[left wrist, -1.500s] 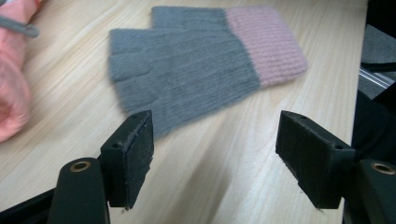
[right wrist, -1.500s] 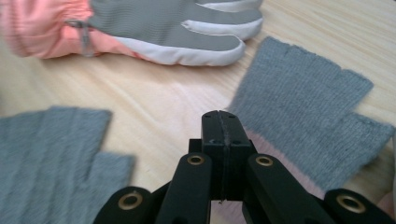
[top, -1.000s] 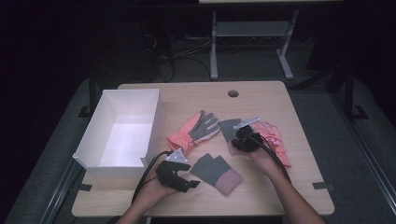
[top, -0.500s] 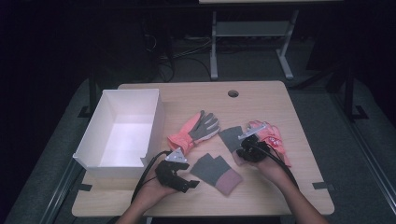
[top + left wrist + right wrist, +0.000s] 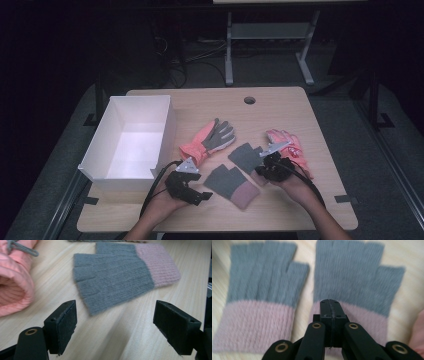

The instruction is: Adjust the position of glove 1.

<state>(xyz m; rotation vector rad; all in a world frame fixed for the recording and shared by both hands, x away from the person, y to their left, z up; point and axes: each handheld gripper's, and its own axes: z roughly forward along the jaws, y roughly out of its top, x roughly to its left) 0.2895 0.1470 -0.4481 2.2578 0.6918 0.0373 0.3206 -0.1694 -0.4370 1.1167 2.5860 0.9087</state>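
Two grey fingerless gloves with pink cuffs lie side by side at the table's front middle. The nearer one [image 5: 232, 182] [image 5: 117, 277] [image 5: 262, 290] lies flat just ahead of my left gripper [image 5: 200, 196] [image 5: 116, 315]. That gripper's jaws have just been opening and stand wide, with bare wood between them. My right gripper [image 5: 265, 170] [image 5: 330, 305] is shut on the cuff of the other grey glove [image 5: 246, 157] [image 5: 352, 277]. A salmon glove with a grey palm [image 5: 207, 140] [image 5: 12, 285] lies left of the pair, and a pink glove [image 5: 290, 150] lies to the right.
An open white box [image 5: 165, 125] stands at the table's left side. A round cable hole [image 5: 249, 100] sits near the far edge. The far half of the wooden tabletop [image 5: 300, 115] is bare.
My right gripper has drawn back toward the near edge, dragging its grey glove alongside the other one. The left hand has stayed put and its jaws have spread a little wider.
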